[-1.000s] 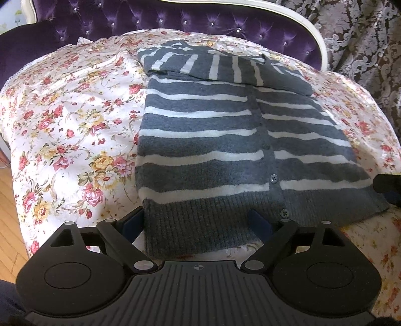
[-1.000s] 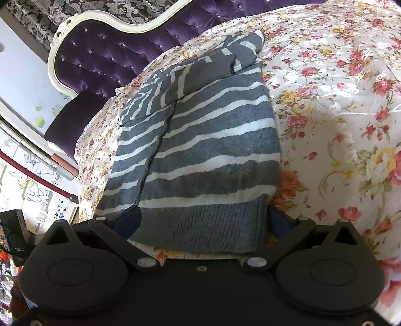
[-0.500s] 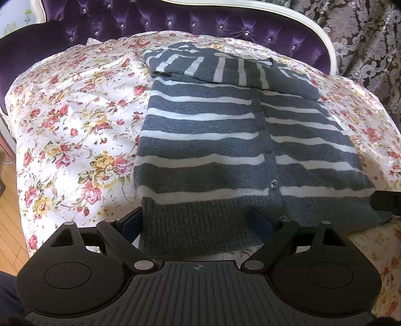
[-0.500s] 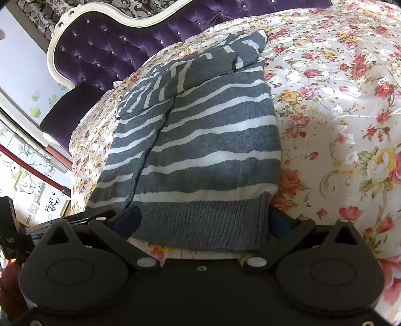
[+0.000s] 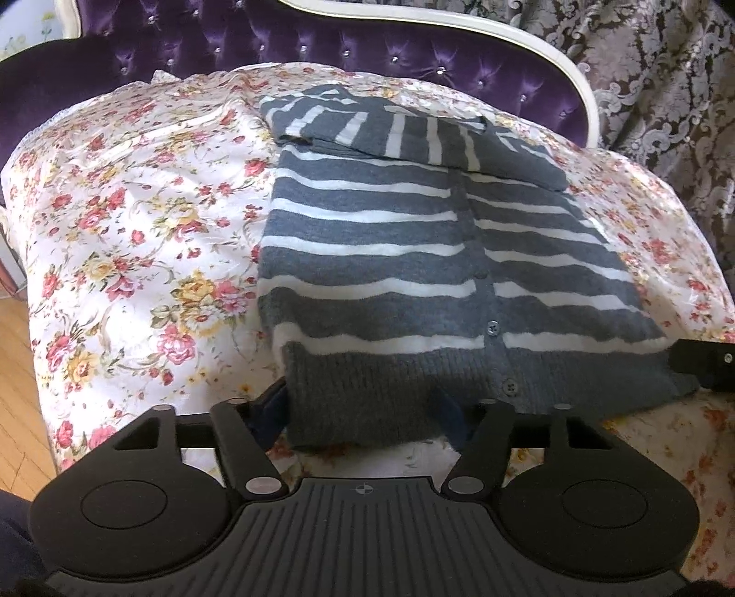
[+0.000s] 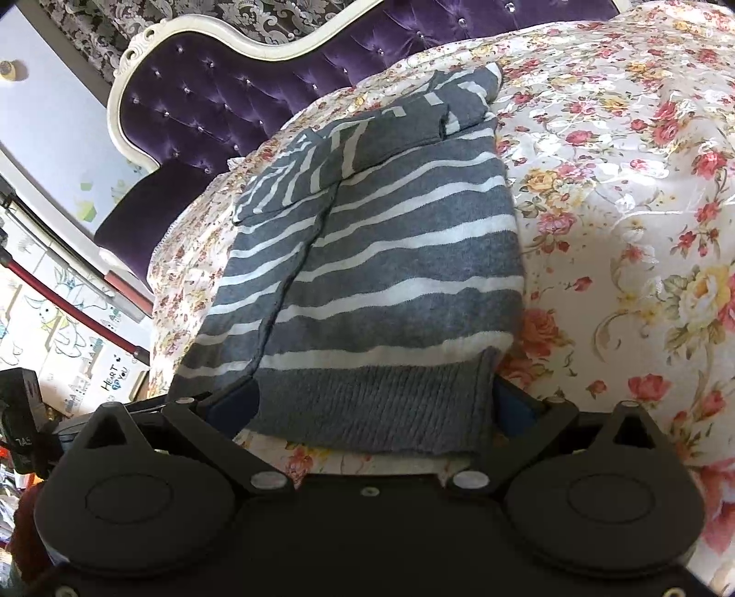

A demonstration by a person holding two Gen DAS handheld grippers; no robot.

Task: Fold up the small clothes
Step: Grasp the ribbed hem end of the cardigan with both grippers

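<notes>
Floral bedspread point(image 5: 138, 239) under a purple tufted headboard point(image 5: 321, 41). Grey-and-white striped cardigan point(image 5: 413, 257) flat on it, buttoned, sleeves folded across the top. Left gripper point(image 5: 363, 413) at one hem corner, jaws closing with the ribbed hem between them. Right gripper point(image 6: 376, 408) at the other corner, jaws spread around the hem, not pinching.

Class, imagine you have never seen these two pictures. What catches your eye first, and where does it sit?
A grey cardigan with white stripes lies flat mid-frame on a floral bedspread, its sleeves folded across the top. Behind it curves a tufted purple headboard. Up close, the left gripper is closing around the ribbed hem, and the right gripper straddles the hem's other end.
</notes>
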